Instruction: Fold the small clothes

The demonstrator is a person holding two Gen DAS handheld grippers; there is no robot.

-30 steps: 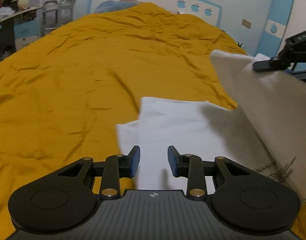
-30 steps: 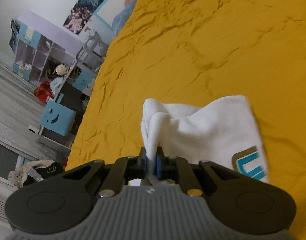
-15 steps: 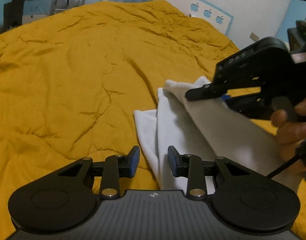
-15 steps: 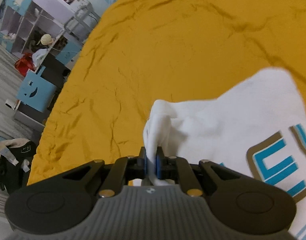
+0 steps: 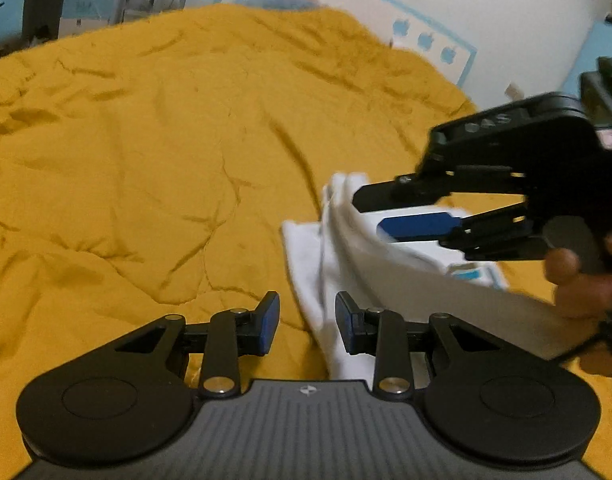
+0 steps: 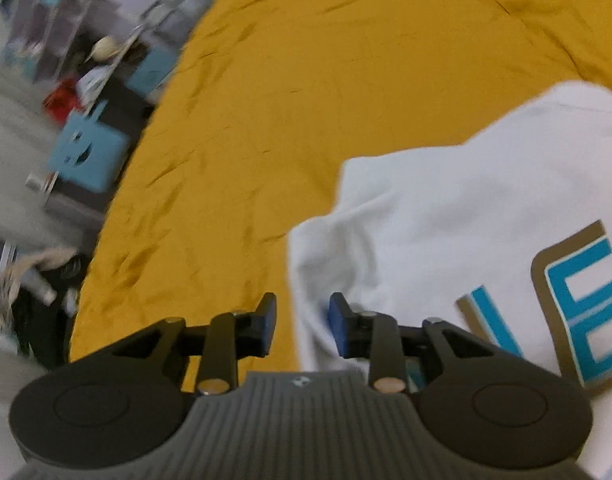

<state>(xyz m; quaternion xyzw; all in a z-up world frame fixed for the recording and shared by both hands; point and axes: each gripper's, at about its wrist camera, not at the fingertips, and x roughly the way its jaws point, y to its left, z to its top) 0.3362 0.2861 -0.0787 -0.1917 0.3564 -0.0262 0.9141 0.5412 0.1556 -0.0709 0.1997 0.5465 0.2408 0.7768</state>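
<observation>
Now, right gripper (image 6: pixel 302 322): I'm letting go. A second ago its blue pads were clamped on a bunched white fold; at this moment the jaws are opening, and cloth sits between them without being pinched.
Garment: the white T-shirt (image 6: pixel 446 216) with blue-and-brown lettering lies on the mustard-yellow bedspread (image 6: pixel 306 100), its folded-over edge right under my right fingertips, the print spread off to the right.
What changed: the flap I carried across is down. In the left wrist view the shirt (image 5: pixel 330 280) has gone from a lifted sheet to a low double layer with a raised ridge along its left edge.
Left gripper (image 5: pixel 307 322): jaws partly apart, same gap as before, holding nothing. The shirt's near corner lies just below and between the pads, not gripped.
Right gripper from the left camera (image 5: pixel 390 210): hovering just over the far part of the fold, one blue pad showing, a hand (image 5: pixel 586 280) behind it.
Blur: both views smear a bit, so I can't tell how neat the crease is.
Reading: this fold looks placed, I'd say. Next I'd expect to back the right gripper off cleanly so the edge doesn't drag, then take the next fold.
Risk: the loose ridge may spring open once released.
</observation>
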